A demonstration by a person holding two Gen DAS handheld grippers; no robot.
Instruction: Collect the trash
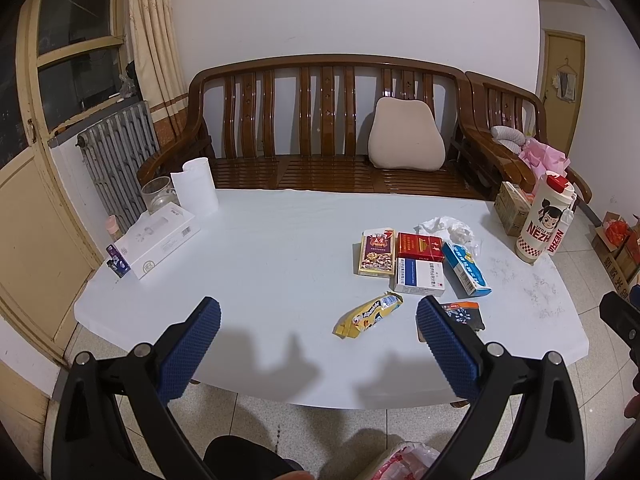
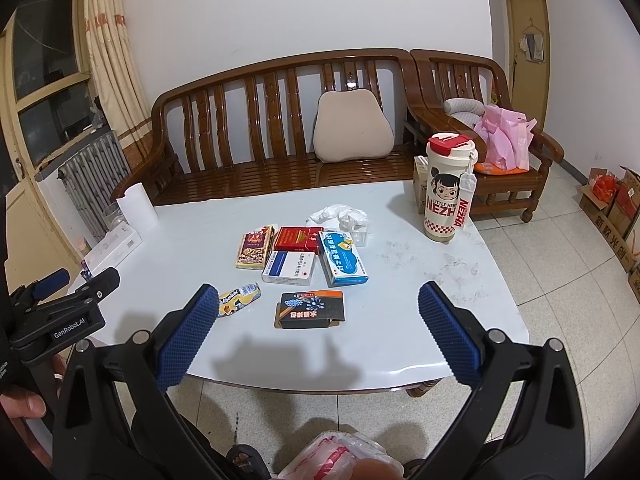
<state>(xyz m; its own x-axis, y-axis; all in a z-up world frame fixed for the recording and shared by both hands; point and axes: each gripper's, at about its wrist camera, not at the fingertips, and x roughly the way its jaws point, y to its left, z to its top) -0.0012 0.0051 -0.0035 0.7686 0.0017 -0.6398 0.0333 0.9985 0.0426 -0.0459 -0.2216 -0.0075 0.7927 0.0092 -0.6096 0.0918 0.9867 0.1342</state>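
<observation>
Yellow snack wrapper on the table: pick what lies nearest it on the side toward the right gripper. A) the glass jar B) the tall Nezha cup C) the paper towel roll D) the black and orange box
D: in the right wrist view the black and orange box lies flat just right of the yellow snack wrapper, near the table's front edge.

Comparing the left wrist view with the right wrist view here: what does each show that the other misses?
Only the left wrist view shows the small purple packet by the white box, and the glass jar clearly. Only the right wrist view shows the whole black and orange box, unobstructed, and the left gripper's body from the side. Both share the yellow wrapper, the cluster of small boxes, the crumpled tissue, the Nezha cup, and open jaws on each gripper.
</observation>
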